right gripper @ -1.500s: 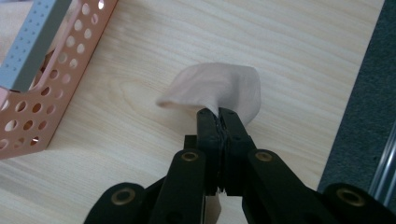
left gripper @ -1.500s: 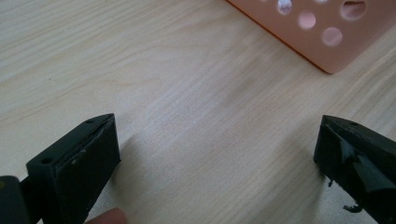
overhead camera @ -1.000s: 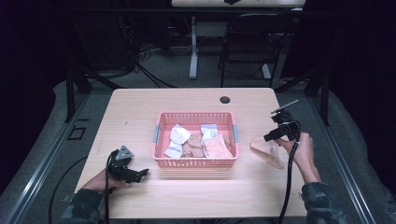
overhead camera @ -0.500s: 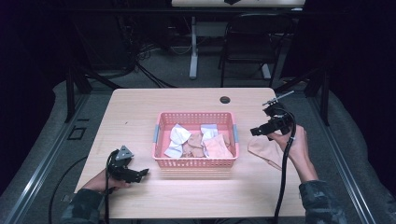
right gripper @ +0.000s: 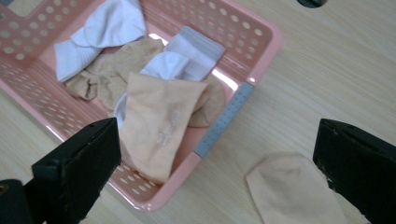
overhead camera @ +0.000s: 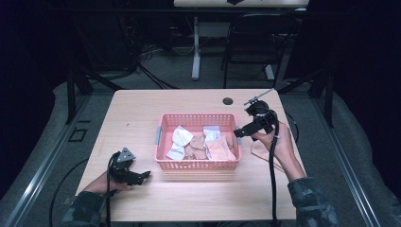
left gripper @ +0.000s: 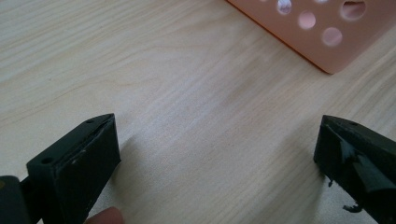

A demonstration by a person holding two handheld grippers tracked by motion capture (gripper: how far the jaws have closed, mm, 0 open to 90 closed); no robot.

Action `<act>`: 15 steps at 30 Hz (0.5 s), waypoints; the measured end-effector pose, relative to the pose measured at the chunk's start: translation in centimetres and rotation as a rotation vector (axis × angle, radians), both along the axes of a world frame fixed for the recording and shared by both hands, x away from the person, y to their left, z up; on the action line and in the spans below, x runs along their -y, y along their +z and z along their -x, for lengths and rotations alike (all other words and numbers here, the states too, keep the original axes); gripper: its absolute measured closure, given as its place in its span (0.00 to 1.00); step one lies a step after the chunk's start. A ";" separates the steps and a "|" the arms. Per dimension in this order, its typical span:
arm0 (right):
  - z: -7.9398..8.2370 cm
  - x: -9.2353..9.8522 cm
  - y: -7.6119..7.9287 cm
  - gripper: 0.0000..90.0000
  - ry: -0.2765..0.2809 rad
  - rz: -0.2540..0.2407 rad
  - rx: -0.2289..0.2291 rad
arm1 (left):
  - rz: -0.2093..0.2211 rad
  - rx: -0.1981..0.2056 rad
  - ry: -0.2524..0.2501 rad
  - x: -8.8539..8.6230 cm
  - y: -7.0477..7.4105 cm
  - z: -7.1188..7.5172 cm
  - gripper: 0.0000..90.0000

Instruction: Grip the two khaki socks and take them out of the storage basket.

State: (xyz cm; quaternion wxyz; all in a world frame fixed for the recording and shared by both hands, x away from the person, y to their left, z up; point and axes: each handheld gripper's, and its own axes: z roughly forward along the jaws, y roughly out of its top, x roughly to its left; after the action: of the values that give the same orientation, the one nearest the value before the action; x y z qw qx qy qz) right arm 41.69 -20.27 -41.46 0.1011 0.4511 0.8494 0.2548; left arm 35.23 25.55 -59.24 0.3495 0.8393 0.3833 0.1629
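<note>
The right gripper [overhead camera: 242,132] has just been opening: a second ago it held the flat peach cloth sock [right gripper: 292,191] over the table to the right of the pink perforated plastic basket [overhead camera: 196,165], and now its jaws stand spread wide with nothing between them, the hand lifted and carried toward the basket's right rim. The sock lies released on the pale wooden table [overhead camera: 142,113], just beside the basket at its 3 o'clock, so I judge that one sock is taken out and the next pick is beginning. In the right gripper view it sits at 5 o'clock, low between the jaws, while a second peach sock [right gripper: 161,126] drapes over the basket's near wall at 9 o'clock. The left gripper [overhead camera: 142,177] rests on the table at the basket's 8 o'clock, jaws spread and empty.
</note>
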 end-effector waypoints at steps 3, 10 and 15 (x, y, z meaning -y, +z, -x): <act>-0.1 -1.1 -0.2 0.00 0.030 0.009 -0.008 | 0.000 0.000 0.000 0.0 0.0 0.0 0.00; -0.3 -3.8 -1.2 0.00 0.071 0.008 -0.022 | 0.000 0.000 0.000 0.0 0.0 0.0 0.00; -0.4 -5.4 -2.1 0.00 0.105 0.013 -0.042 | 0.000 0.000 0.000 0.0 0.0 0.0 0.00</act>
State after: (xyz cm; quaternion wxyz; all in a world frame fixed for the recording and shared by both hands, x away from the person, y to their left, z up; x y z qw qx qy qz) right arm 42.07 -14.90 -43.51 0.0725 0.4103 0.8755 0.2447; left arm 35.23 25.55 -59.24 0.3496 0.8392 0.3833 0.1631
